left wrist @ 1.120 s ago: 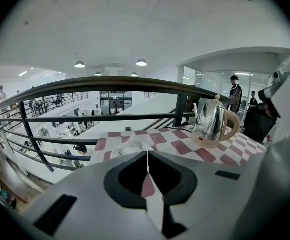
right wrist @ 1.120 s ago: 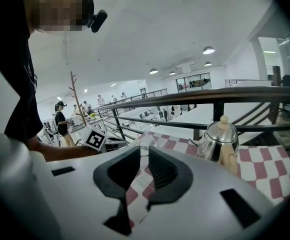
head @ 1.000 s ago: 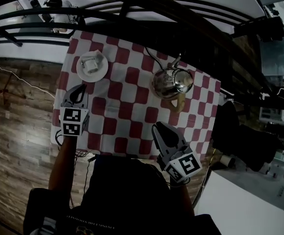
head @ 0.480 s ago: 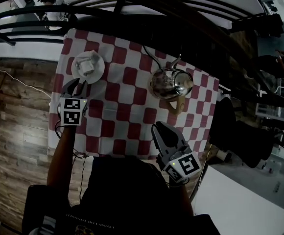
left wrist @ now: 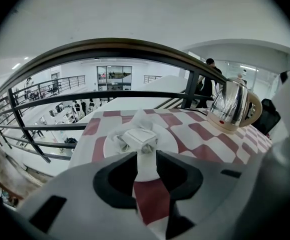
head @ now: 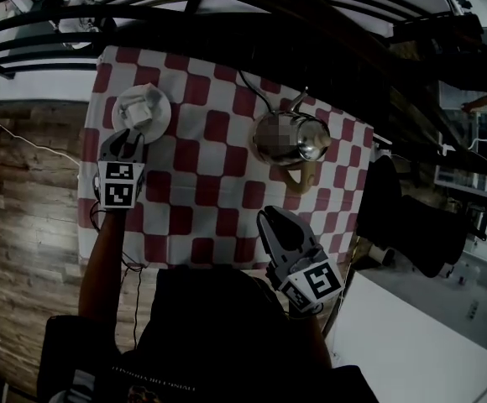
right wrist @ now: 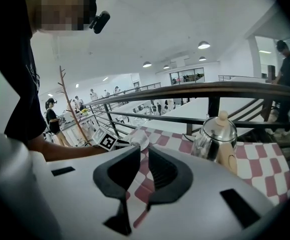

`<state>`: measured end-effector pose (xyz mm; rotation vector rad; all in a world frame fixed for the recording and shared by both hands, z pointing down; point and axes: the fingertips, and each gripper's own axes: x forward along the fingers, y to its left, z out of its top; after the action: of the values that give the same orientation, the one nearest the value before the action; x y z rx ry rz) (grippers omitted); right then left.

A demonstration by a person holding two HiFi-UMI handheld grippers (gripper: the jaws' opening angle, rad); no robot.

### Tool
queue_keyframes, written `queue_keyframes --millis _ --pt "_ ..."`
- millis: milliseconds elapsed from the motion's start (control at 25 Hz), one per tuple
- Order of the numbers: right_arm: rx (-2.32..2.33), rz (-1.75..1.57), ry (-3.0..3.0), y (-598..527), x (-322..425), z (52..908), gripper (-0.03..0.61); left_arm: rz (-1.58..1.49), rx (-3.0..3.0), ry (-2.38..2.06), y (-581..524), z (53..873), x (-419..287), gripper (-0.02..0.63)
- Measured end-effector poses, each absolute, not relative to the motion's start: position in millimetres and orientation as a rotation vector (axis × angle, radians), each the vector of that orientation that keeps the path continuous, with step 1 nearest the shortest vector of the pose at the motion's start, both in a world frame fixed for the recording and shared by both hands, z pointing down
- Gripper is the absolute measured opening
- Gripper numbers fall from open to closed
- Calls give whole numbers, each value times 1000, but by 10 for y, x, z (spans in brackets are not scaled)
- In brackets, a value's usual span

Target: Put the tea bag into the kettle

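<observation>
Now left gripper (head: 126,139) nearer tea bag (head: 140,107), fingers newly spread, right gripper (head: 268,218) narrowly parted

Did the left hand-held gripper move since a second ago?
Yes. The left hand-held gripper went toward the white plate, its tips now near the rim. Its jaws have just been opening, nothing between them.

**Table layout, by gripper**

White round plate (head: 161,114) just ahead of left gripper (head: 127,143), whose jaws have just been opening with nothing between them. Folded white paper tea bag (head: 140,107) on plate. Steel kettle (head: 287,139) ahead of right gripper (head: 266,217), well right of plate. All on red-and-white checked tablecloth (head: 218,179).
</observation>
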<state>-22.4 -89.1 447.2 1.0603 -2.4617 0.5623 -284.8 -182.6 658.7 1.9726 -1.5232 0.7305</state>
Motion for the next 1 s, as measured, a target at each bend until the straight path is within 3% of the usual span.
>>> queue_keyframes --millis 560,640,1000 --pt "1086 572 -2428 -919 -174 4534 57 761 1966 -1526 -1928 6712 -2853 103" --pt "1087 572 -2430 -927 -176 4530 57 769 1983 -1545 -1943 6681 -2861 17" --pt "1079 564 -2449 -929 -216 4509 57 734 2064 -1547 -1832 6405 -2765 8"
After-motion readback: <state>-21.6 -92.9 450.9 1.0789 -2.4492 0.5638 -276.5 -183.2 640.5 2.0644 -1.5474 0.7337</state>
